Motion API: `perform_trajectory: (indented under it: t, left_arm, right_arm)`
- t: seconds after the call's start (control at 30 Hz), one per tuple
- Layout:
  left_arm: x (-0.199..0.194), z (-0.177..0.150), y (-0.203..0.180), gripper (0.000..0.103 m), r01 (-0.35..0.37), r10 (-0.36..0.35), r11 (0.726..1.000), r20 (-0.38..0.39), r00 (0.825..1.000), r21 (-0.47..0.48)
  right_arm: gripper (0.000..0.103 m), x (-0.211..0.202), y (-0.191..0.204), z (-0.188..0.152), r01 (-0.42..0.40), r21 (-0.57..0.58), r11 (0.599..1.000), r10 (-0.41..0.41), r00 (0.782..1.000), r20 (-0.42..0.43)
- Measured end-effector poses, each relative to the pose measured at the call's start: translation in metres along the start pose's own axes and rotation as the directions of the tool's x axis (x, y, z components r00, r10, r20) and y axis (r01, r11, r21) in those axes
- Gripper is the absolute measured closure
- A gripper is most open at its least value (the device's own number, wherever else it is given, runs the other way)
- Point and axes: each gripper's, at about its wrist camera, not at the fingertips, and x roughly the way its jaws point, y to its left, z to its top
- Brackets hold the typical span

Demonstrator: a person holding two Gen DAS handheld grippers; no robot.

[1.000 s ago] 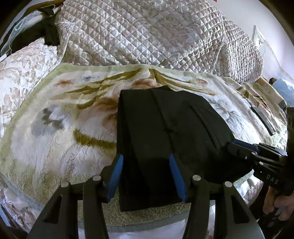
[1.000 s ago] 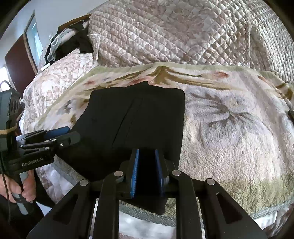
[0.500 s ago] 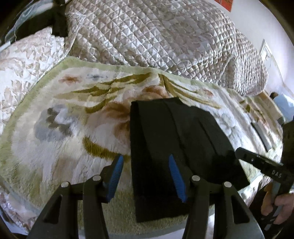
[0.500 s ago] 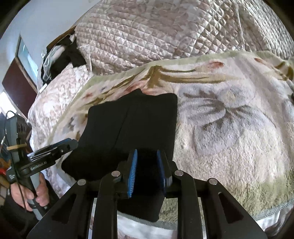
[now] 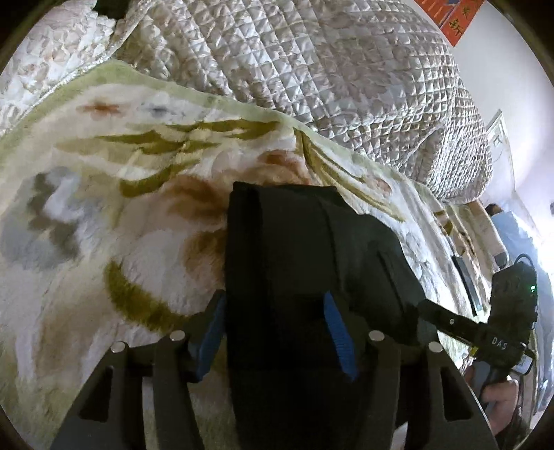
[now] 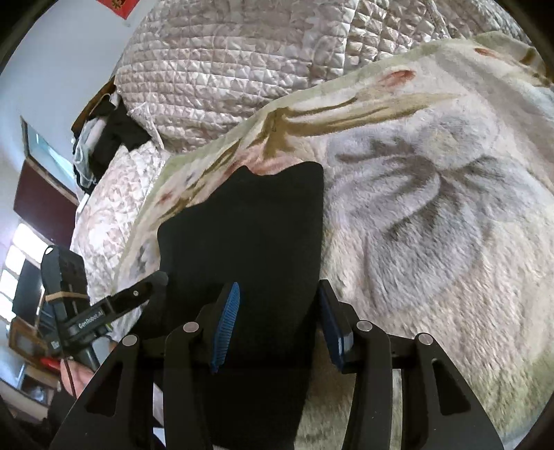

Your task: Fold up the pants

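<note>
Floral blanket (image 5: 104, 214) bears folded black pants (image 5: 297, 249) — between both grippers' just-widened, unclamped jaws: left gripper (image 5: 277, 332), right gripper (image 6: 278, 322).

A fleecy blanket (image 5: 104, 214) with a flower print in olive, grey and rust covers the bed. A quilted cover (image 5: 311, 62) lies bunched along the blanket's far edge. Dark clothes (image 6: 110, 138) are heaped at the bed's far left corner. A red poster (image 5: 457, 17) hangs on the white wall (image 5: 512, 79). A dark flat object (image 5: 465, 277) lies near the bed's right edge.
</note>
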Motion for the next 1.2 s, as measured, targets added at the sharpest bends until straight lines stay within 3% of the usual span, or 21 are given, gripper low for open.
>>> perform_trajectory:
  t: [0.13,0.2,0.3,0.43,0.6,0.73,0.97,1.2]
  left_arm:
    - [0.004,0.005,0.008,0.042,0.041,-0.041,0.998,-0.008,0.999,-0.055]
    - [0.0,0.002,0.005,0.047,0.029,-0.029,0.998,-0.011,1.0,-0.051]
    - [-0.006,-0.002,0.007,0.054,0.03,-0.031,0.997,-0.011,0.999,-0.072]
    - [0.001,0.005,0.011,0.055,0.038,-0.04,0.994,-0.02,0.999,-0.101]
    - [-0.01,0.009,0.002,0.076,0.034,-0.035,0.995,-0.01,0.999,-0.091]
    - [-0.024,0.018,-0.011,0.08,0.048,-0.047,0.997,0.005,0.999,-0.065]
    - [-0.033,0.06,-0.016,0.081,0.033,-0.033,0.999,0.041,0.999,0.01]
    - [-0.012,0.118,0.004,0.081,-0.025,0.023,0.999,0.055,0.998,0.035]
  right_arm:
    - [0.06,0.001,0.002,0.002,-0.014,0.011,1.0,0.014,1.0,0.009]
    - [0.076,-0.003,0.003,-0.001,-0.03,0.013,0.999,0.029,0.999,0.018]
    - [0.078,-0.002,0.003,-0.001,-0.028,0.009,1.0,0.028,1.0,0.01]
    - [0.078,0.01,-0.002,0.005,-0.026,0.033,0.999,0.027,1.0,-0.01]
    - [0.086,-0.004,0.012,0.007,-0.035,0.016,0.999,0.035,0.999,0.039]
    - [0.087,-0.015,0.03,0.013,-0.057,-0.015,0.998,0.058,0.996,0.067]
    - [0.087,-0.006,0.058,0.055,-0.096,-0.08,0.992,0.102,0.992,0.072]
    - [0.087,0.042,0.065,0.101,-0.069,-0.132,0.989,0.074,0.997,0.035]
